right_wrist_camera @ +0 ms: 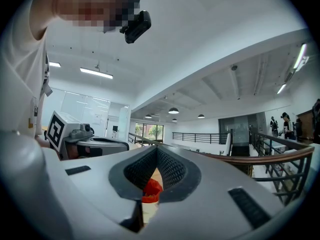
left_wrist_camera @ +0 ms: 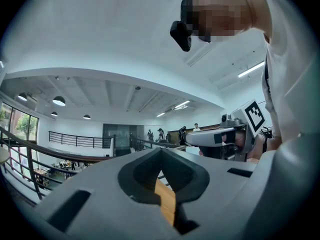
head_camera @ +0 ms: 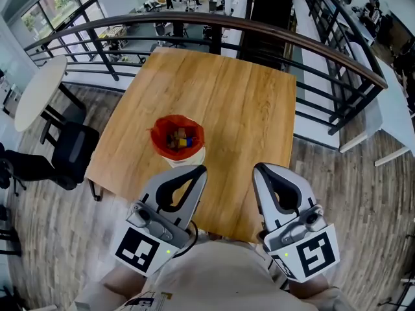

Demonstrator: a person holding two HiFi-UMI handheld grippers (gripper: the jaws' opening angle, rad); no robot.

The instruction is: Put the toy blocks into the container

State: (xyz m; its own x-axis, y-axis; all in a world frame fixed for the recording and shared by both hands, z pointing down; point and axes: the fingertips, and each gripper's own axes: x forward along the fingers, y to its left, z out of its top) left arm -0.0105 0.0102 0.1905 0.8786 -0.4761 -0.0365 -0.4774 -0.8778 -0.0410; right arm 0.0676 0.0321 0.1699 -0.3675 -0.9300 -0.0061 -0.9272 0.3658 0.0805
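- At centre frame, on the wooden table, stands the red-lined container, with the toy blocks inside it.
- Left gripper, lower left: jaws clenched together, nothing held.
- Right gripper, lower right: jaws clenched together, nothing held.

I can read no words, numbers or brand names in any of my views. The only printed marks are black-and-white square patterns on the cube of the left gripper and the cube of the right gripper. Those patterns spell nothing.
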